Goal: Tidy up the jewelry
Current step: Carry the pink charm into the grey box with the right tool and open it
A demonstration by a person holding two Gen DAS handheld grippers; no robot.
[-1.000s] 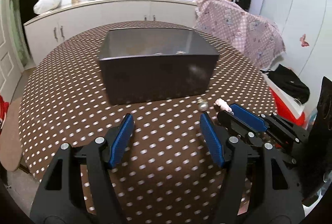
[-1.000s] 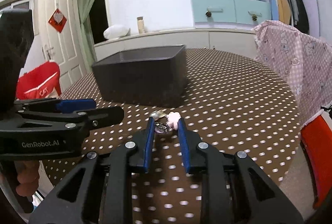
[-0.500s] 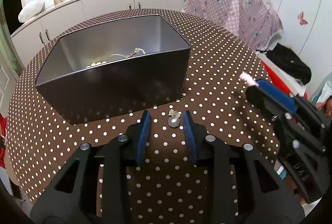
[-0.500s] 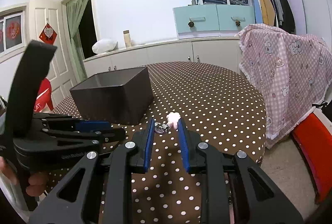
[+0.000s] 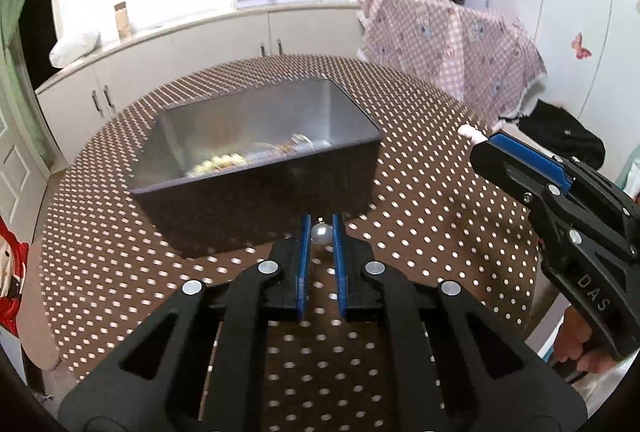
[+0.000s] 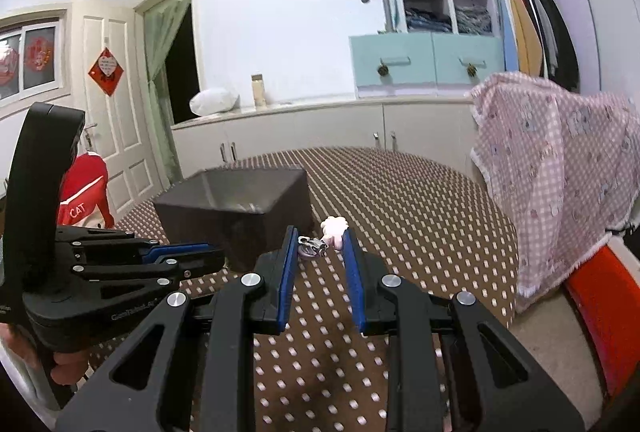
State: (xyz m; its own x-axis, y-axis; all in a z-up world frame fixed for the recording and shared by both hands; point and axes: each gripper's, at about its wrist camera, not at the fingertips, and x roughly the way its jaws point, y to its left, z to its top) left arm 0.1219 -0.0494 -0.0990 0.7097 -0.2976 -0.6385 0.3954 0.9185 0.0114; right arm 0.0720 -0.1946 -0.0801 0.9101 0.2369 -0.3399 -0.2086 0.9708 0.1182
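My left gripper is shut on a silver pearl earring and holds it above the table, just in front of the dark box. The box holds a bead bracelet and a chain. My right gripper is shut on a pink flower hair clip with a silver clasp, held above the table to the right of the box. The right gripper also shows at the right of the left wrist view, and the left gripper shows at the left of the right wrist view.
The round table has a brown cloth with white dots. A chair with a pink checked cover stands behind it on the right. White cabinets run along the back wall. A red bag is at the left.
My left gripper closed on the pearl earring and lifted it off the table toward the box. My right gripper rose higher with the clip.
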